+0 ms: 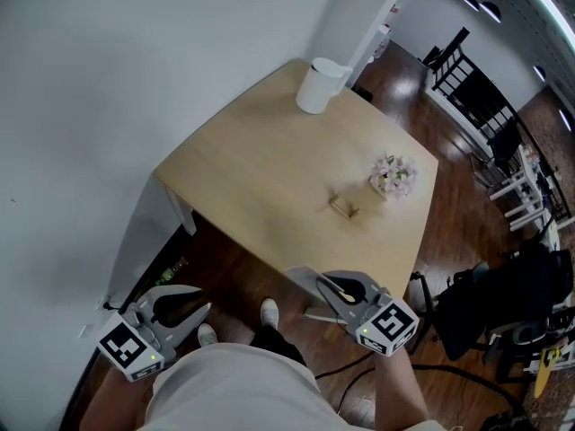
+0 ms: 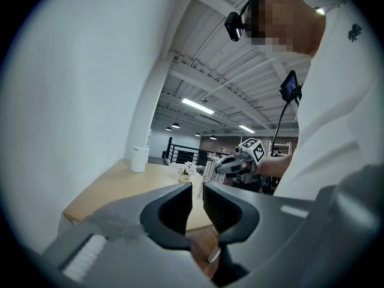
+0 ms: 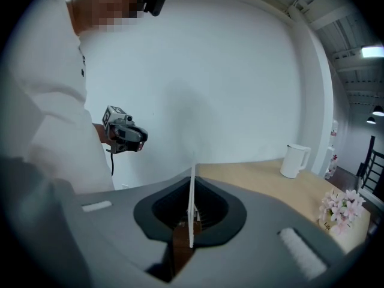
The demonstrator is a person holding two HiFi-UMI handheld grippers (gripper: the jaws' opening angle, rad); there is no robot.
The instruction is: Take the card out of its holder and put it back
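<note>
Pale wood worktop (image 1: 269, 169) stands against the white wall, with a white jug (image 1: 319, 85) at the far corner. Both tools hang off its near edge, over the dark floor, close to the person's body.

The right tool (image 1: 321, 282) is clamped fully closed on the card (image 3: 191, 212), held upright and edge-on. That is probably so the thin edge can drop straight into a slot. The left tool (image 2: 198, 188) has its jaws a narrow gap apart with nothing between them. It sits low at the person's side, likely idle, or kept free to steady the holder.

The flowers (image 1: 393, 174) are on the right side of the worktop. The small wooden card holder (image 1: 343, 206) is just beside them and well apart from both tools. It looks empty, though it is too small to be sure. Judged from this, the card is out and the return step is not yet done.

On views:
- Only the right gripper view shows the grip clearly, with the card pinched between the pads and sticking up past them.
- The head view is the only one showing the holder and how far the card is from it.
- The left gripper view settles the left tool's gap and also shows the right tool across the person's front. It does not show the holder.
</note>
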